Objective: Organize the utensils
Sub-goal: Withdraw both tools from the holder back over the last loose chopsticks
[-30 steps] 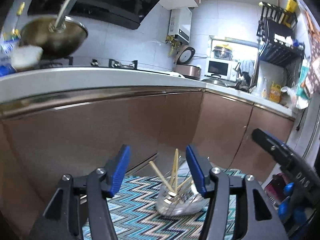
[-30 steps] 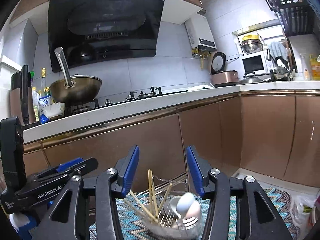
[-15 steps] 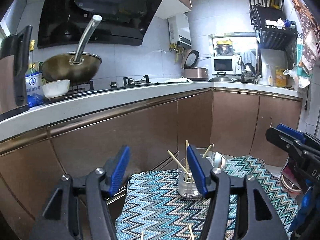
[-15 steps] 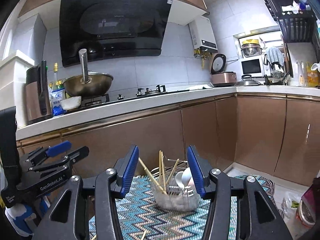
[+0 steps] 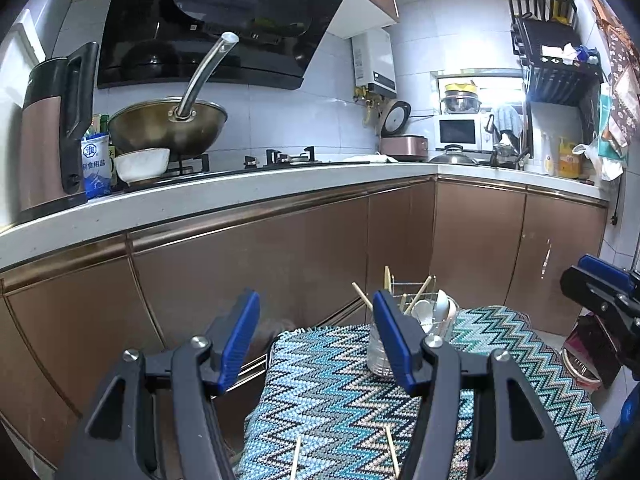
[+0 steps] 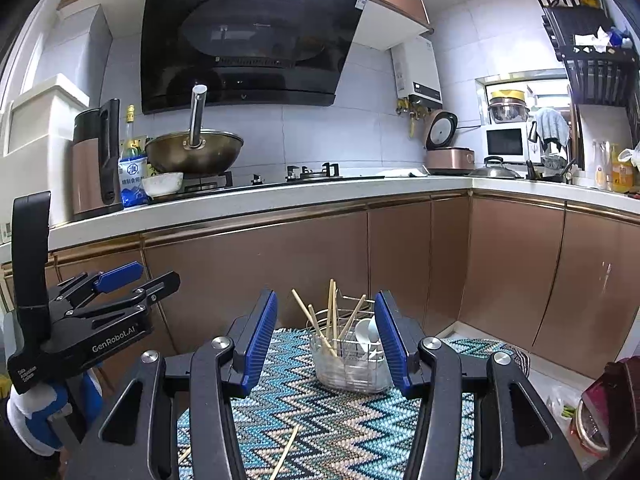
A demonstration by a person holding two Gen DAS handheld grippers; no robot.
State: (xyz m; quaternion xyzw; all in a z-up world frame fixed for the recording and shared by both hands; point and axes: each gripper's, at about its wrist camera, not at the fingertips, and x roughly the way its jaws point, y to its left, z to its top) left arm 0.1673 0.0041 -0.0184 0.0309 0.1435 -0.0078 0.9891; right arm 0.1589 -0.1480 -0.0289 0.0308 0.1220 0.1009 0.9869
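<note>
Over the last second I had pulled both tools back and up from the glass holder (image 6: 348,364), which had filled the lower part of each view and now sat smaller, at the far end of the zigzag cloth (image 6: 332,428) on the table. The left tool (image 5: 316,344) was wide open and held nothing; the right tool (image 6: 326,340) likewise gaped empty. Chopsticks and a white spoon (image 6: 366,334) already stood in the holder (the wire rack behind it was hard to make out). Backing off had brought loose chopsticks (image 6: 286,454) into view on the near cloth, so I judged the sorting unfinished and those sticks the next pick.
</note>
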